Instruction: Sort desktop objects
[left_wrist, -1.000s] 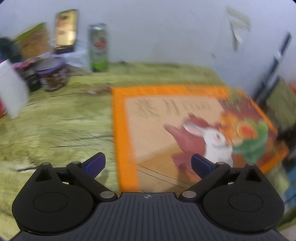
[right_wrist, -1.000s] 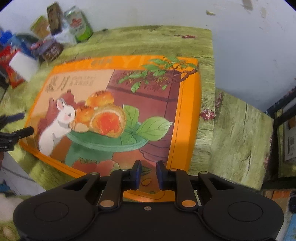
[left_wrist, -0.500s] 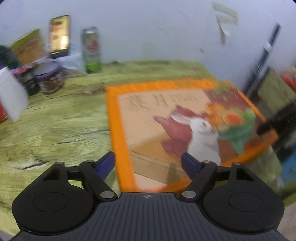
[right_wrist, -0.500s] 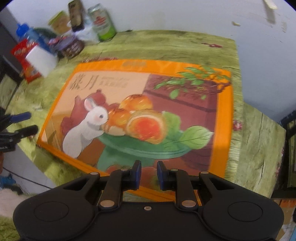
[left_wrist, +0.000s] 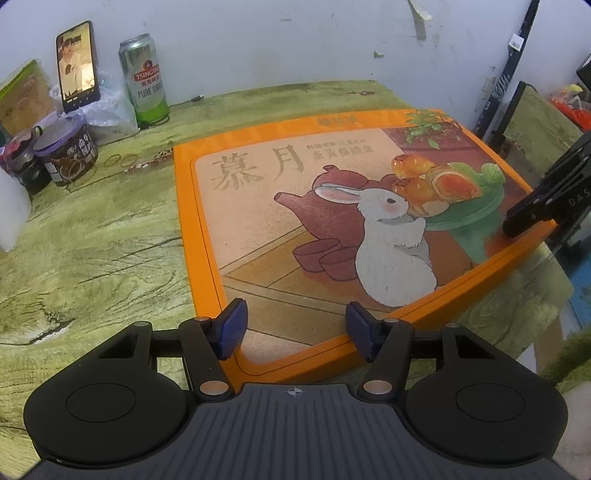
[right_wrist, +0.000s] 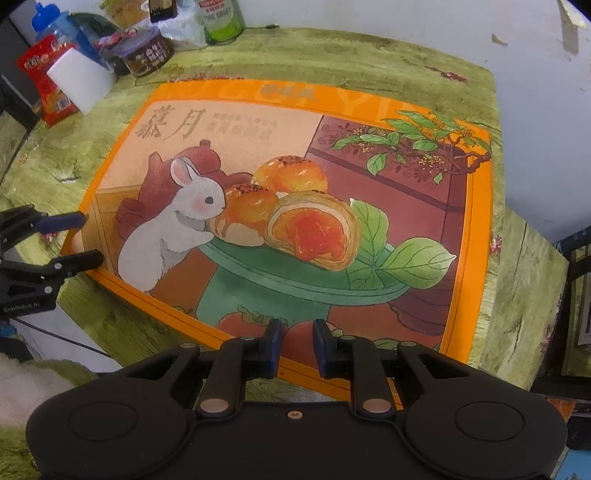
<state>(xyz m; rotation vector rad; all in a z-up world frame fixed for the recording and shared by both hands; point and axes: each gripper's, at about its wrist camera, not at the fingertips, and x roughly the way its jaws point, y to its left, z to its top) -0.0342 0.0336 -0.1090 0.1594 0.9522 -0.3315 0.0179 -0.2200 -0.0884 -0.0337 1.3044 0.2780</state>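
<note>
1. I see a large flat orange cardboard gift box (left_wrist: 343, 221) printed with a white rabbit and pastries, lying flat on the green wood-grain surface (left_wrist: 92, 251), taking up most of its right half.
2. My left hand-held gripper (left_wrist: 293, 328) has its blue-padded fingers spread wide over the box's near left corner, holding nothing.
3. My right hand-held gripper (right_wrist: 298, 345) sits at the box's near right edge, its fingers set close with a narrow gap, gripping nothing that I can make out.
4. Against the back wall stand a silver-and-green beer can (left_wrist: 144, 79), an upright black smartphone (left_wrist: 77, 66) with its screen lit, and a dark round snack tub with a purple lid (left_wrist: 66, 153).
</note>
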